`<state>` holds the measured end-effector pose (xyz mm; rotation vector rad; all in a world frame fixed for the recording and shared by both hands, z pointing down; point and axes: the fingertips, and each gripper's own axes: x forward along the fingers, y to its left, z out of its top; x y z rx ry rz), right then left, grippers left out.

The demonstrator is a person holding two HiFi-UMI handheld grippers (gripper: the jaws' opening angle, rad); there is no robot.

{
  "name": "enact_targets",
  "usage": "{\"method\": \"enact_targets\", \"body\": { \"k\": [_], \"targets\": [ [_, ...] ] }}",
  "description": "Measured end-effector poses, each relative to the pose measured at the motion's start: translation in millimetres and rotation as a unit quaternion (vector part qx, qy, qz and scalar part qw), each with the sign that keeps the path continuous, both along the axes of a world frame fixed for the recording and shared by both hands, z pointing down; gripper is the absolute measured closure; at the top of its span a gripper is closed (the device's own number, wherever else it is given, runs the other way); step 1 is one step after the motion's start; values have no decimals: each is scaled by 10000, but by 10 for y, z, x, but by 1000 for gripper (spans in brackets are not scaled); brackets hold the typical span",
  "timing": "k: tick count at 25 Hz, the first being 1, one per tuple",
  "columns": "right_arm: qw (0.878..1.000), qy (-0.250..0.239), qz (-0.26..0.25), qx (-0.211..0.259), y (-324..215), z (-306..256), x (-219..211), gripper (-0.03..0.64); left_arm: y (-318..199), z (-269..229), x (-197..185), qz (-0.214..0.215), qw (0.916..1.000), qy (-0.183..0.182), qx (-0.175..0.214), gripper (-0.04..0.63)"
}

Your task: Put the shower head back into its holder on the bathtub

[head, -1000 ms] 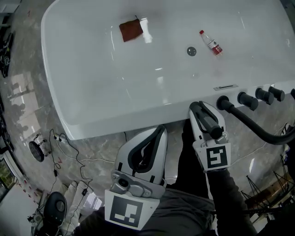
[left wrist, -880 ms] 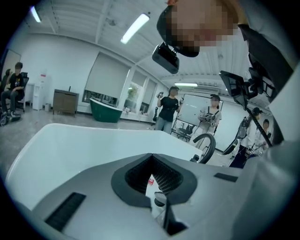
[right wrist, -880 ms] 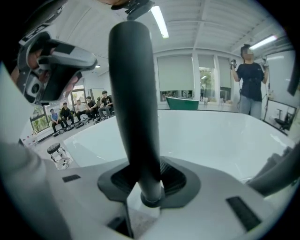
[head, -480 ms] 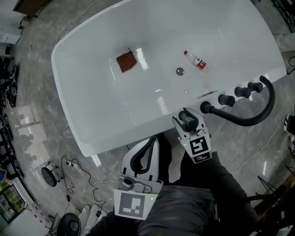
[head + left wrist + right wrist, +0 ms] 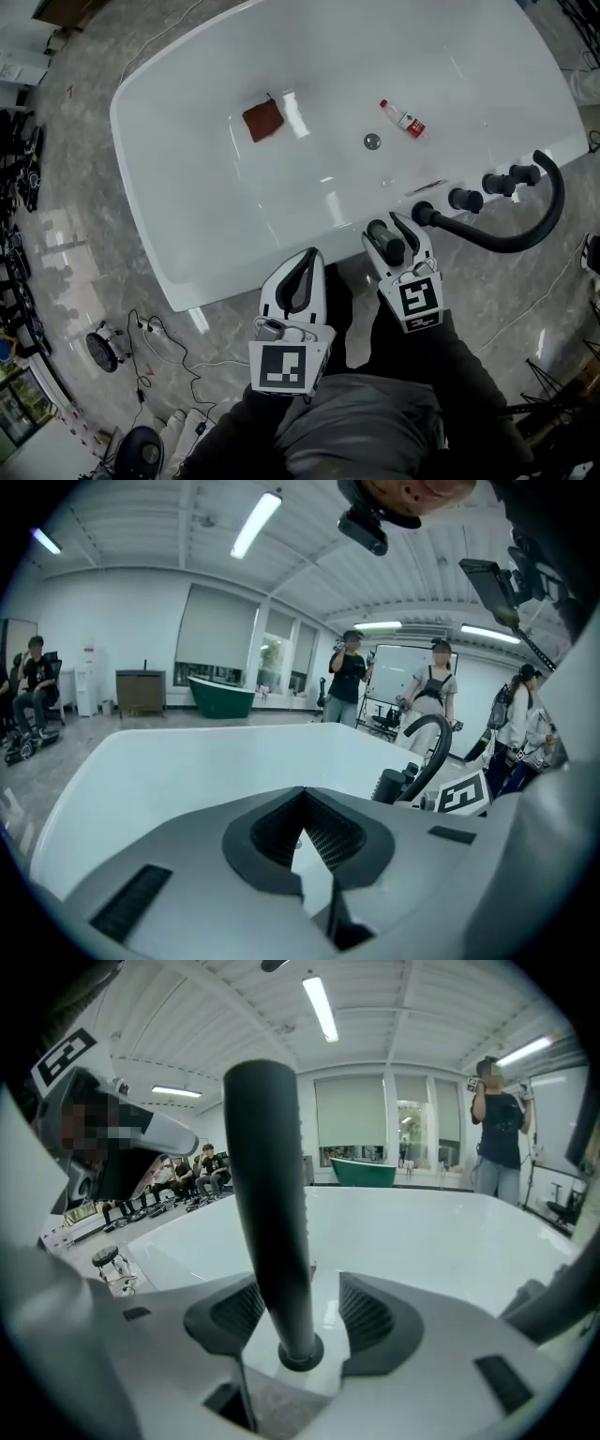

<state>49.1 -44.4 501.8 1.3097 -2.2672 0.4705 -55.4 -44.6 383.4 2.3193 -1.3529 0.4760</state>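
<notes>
Opening just now, my right hand-held gripper (image 5: 388, 226) stands apart around the black rod-shaped shower head (image 5: 272, 1194); my left hand-held gripper (image 5: 309, 255) is together.

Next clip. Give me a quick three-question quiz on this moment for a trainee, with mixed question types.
1. True or false: the left gripper is holding the shower head.
2. Multiple choice: what lies inside the bathtub along with the brown cloth? A) a sponge B) a small bottle C) a cup
3. Short answer: what stands between the jaws of the right gripper?

Key
1. False: its jaws are shut on nothing.
2. B.
3. The shower head, upright on the tub's rim. The jaws have just been opening and stand apart around it.
</notes>
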Motion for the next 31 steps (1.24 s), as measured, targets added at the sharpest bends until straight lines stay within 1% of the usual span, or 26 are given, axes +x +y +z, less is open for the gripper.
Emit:
{"method": "enact_targets", "body": {
  "k": [7,12,31],
  "targets": [
    [9998,163,-131,67,-26,13,-40,383,-1,-13,19,-2,10000,51,20,591],
    [9999,115,-98,76,-9,-3,-48,383,61,-5,43,62,9999,60,-51,592],
    [9997,147,-138,129,23,-25,-63,383,100,13,17,56,9999,57,-67,591]
  ]
}}
